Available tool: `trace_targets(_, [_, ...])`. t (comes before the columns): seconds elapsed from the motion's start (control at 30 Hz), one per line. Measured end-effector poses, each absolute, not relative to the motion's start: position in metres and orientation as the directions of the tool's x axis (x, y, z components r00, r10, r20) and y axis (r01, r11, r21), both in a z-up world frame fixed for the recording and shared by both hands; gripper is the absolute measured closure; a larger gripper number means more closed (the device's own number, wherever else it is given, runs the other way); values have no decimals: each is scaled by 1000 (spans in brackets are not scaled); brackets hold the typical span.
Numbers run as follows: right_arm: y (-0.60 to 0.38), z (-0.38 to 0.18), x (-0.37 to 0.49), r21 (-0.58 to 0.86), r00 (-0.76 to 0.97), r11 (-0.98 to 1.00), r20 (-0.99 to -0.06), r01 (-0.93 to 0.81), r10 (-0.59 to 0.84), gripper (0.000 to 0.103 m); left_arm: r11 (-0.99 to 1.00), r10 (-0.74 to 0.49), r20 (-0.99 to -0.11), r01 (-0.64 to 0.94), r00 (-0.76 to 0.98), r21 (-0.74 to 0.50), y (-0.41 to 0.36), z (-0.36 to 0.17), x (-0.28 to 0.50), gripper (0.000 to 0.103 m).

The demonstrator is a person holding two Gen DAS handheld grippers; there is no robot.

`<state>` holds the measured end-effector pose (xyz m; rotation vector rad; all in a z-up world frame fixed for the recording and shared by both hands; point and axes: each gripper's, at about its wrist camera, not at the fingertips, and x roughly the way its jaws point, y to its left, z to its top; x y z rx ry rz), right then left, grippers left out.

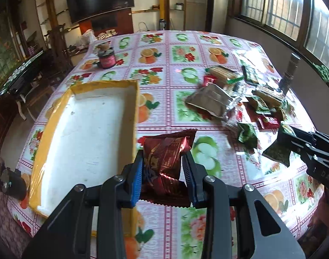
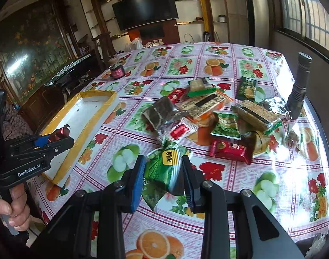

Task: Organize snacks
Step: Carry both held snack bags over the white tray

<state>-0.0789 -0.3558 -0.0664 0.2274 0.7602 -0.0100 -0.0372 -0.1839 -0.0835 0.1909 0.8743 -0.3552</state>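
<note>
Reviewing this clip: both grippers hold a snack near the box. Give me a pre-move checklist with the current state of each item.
1. Left gripper clamps the red packet between its pads: ok.
2. Right gripper clamps the green packet: ok.
3. Box is open with bare white floor to receive snacks: ok.
4. Red packet is over the box: not ok in the left wrist view, where it sits just outside the box's near wall.
5. Green packet is over the box: not ok; it hangs above the tablecloth, with the box off to the left.
6. Grippers keep clear of each other: ok; they are apart in both views.
</note>
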Motion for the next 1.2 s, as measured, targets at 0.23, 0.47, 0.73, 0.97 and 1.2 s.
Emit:
trace_targets(0.23, [-337,-65,-71,198,721,979,-686,50,102,70,939,-212,-775,343,595,6,-164,-82,-32,66])
trace_targets(0.47, [-327,-60,-68,186,720,982,-685,29,108,70,943,-220,-774,333,594,-13,-155,-80,-29,66])
trace_targets(0.73, [-317,-53,-66,201,731,980,-667,-10,144,70,949,-217,-771,316,598,-22,-144,-77,-27,66])
trace_targets(0.97, [-299,-49,-58,221,732,973,-652,-65,197,70,964,-188,-766,263,615,-25,-119,-73,-22,66])
trace_targets(1.2, [-272,-42,-48,235,728,962,-634,-139,260,70,980,-146,-766,197,626,-26,-88,-73,-17,66])
